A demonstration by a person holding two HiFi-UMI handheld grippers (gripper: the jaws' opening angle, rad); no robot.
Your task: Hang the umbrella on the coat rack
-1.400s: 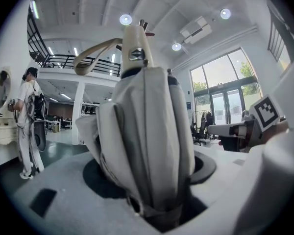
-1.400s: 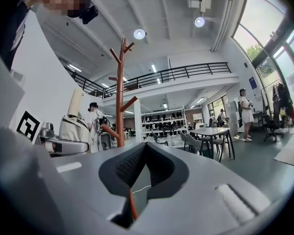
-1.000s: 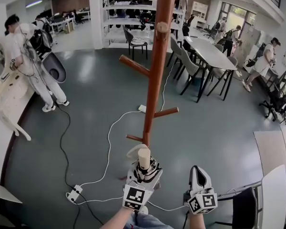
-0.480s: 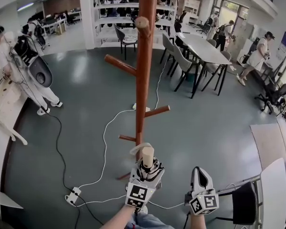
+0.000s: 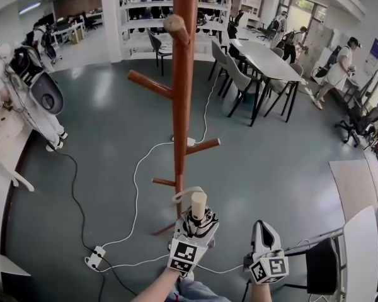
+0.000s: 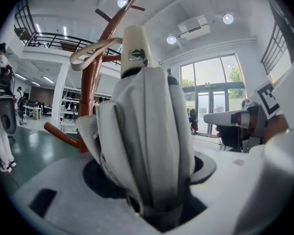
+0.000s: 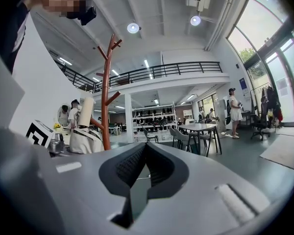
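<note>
I count one umbrella [image 6: 147, 146], one coat rack [image 5: 181, 106] and two tongs. My left tongs [image 5: 195, 226] pinch the folded umbrella just before the rack's pole (strap loop [image 5: 184, 195] at the handle [image 5: 198, 202]), long axis upright, handle end up. My right tongs [image 5: 264, 233] are pressed together, empty.

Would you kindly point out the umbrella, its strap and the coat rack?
umbrella [image 6: 152, 146], left gripper view, folded canopy
strap [image 6: 75, 58], left gripper view, loop's left end
coat rack [image 5: 183, 106], head view, central pole
</note>
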